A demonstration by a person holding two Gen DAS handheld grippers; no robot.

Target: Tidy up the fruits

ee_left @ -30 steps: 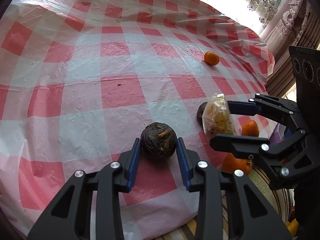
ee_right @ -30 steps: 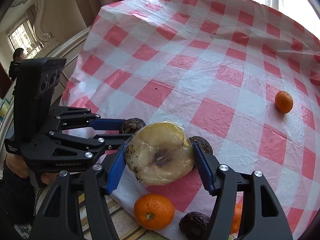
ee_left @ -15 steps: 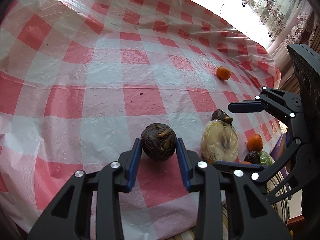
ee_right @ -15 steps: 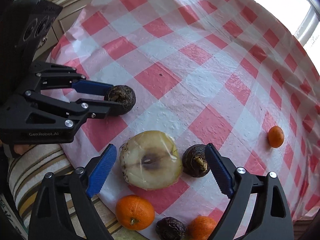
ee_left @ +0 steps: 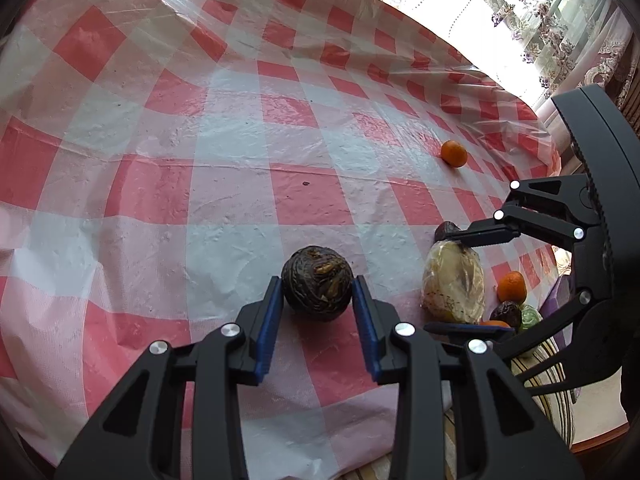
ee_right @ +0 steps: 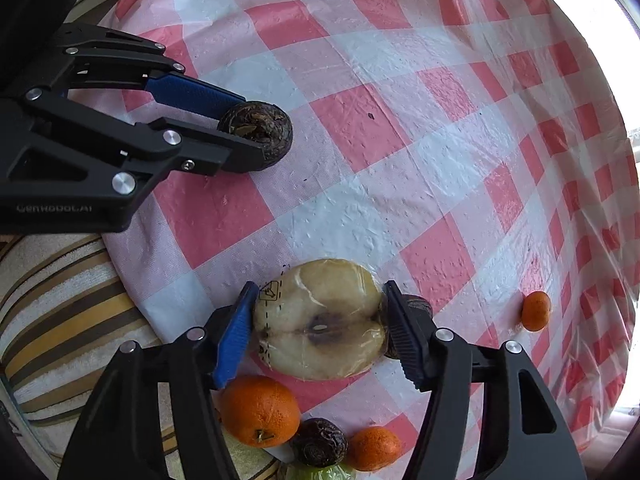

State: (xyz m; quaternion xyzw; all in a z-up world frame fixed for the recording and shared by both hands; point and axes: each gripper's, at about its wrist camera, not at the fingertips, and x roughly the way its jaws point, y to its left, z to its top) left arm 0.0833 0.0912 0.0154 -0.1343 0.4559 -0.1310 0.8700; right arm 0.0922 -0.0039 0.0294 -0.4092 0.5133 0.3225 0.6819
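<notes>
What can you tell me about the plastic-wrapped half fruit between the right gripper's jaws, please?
The wrapped half fruit is pale yellow, cut face up, with a brown core and clear film bearing a dashed printed label. It lies on the checked tablecloth near the table's edge. The right gripper straddles it; its jaws have just been closing and appear to touch both sides. A dark wrinkled fruit sits directly beside it.

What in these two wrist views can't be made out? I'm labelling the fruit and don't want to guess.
- Dark fruit behind the wrapped fruit half: right wrist view, mostly hidden by the right gripper finger and the half.
- Green item: right wrist view, cut off by the bottom edge; kind unclear.
- Fruits by the table edge: left wrist view, partly hidden behind the right gripper's finger.
- Printing on the wrap: too small to read.
</notes>
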